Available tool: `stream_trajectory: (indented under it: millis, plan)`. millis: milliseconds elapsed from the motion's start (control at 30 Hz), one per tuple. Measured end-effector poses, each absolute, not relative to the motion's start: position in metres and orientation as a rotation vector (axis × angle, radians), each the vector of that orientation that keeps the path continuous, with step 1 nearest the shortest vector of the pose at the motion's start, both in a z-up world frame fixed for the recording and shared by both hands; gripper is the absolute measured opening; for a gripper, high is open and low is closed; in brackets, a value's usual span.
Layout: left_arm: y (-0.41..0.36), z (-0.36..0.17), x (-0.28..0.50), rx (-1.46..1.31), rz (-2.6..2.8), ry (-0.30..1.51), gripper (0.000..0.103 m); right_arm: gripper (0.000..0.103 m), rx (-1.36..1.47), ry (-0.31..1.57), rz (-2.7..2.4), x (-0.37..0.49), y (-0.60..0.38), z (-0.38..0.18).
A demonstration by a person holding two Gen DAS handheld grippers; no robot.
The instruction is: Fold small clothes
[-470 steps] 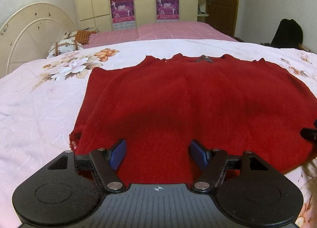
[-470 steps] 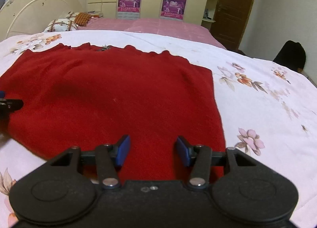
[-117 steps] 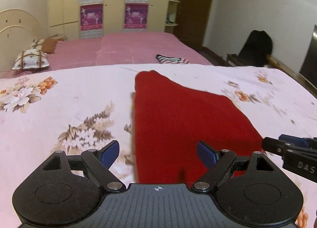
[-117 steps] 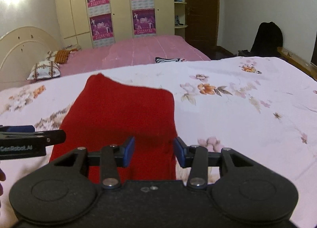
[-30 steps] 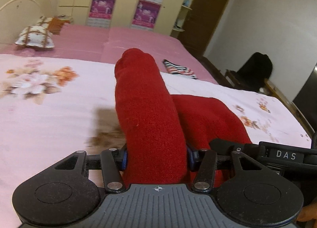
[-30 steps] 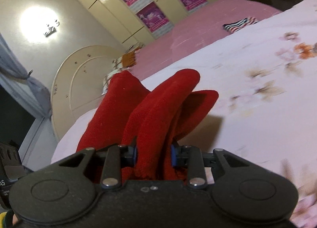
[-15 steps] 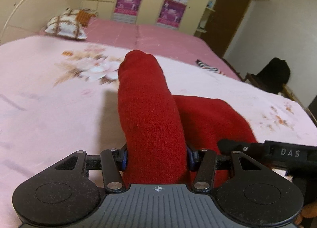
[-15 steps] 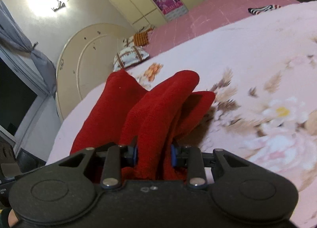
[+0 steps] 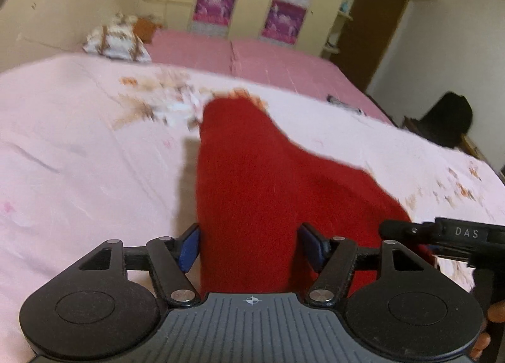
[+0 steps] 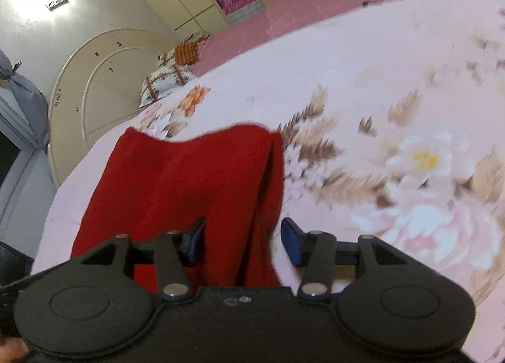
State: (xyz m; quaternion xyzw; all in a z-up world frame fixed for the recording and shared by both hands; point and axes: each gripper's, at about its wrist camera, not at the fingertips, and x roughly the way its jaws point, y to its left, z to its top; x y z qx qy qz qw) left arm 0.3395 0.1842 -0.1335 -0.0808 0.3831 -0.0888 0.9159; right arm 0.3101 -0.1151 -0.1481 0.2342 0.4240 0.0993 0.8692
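Observation:
The folded red knit sweater (image 9: pixel 252 179) lies on the pale pink floral bedspread (image 9: pixel 79 148). My left gripper (image 9: pixel 251 247) is open, its blue pads either side of the sweater's near end, and the cloth lies slack between them. In the right wrist view the sweater (image 10: pixel 189 179) lies flat in a folded stack. My right gripper (image 10: pixel 243 241) is open over the sweater's near right edge, pads apart from the cloth. The right gripper's body shows at the right of the left wrist view (image 9: pixel 442 233).
A second bed with a pink cover (image 9: pixel 252 59) stands behind, with patterned pillows (image 9: pixel 116 42) at its head. A cream headboard (image 10: pixel 104 78) is at the left. A wardrobe with purple posters (image 9: pixel 217 3) lines the far wall. A dark chair (image 9: pixel 448 123) stands at the right.
Both grippers have opened and let go of the sweater. The sweater has dropped from a raised bunch to lie flat on the bedspread.

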Motion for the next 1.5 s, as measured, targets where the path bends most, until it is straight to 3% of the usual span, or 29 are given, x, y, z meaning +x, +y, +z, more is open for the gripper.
stream_trajectory:
  millis: [233, 467, 633, 1133, 1500]
  plan:
    - [0.174, -0.116, 0.363, -0.172, -0.186, 0.734, 0.066, 0.035, 0.435, 0.795, 0.192, 0.318, -0.114, -0.121]
    - [0.159, -0.142, 0.406, -0.094, -0.112, 0.796, 0.066, 0.034, 0.38, 0.798, 0.219, 0.357, -0.089, -0.122]
    - [0.158, -0.157, 0.417, -0.066, -0.092, 0.823, 0.066, 0.028, 0.311, 0.879, 0.183, 0.383, -0.082, -0.153]
    - [0.169, -0.128, 0.34, -0.066, -0.156, 0.758, 0.066, 0.034, 0.289, 0.811, 0.245, 0.334, -0.075, -0.11]
    - [0.152, -0.133, 0.333, 0.06, -0.138, 0.768, 0.066, 0.033, 0.206, 0.842, 0.187, 0.31, -0.059, -0.128]
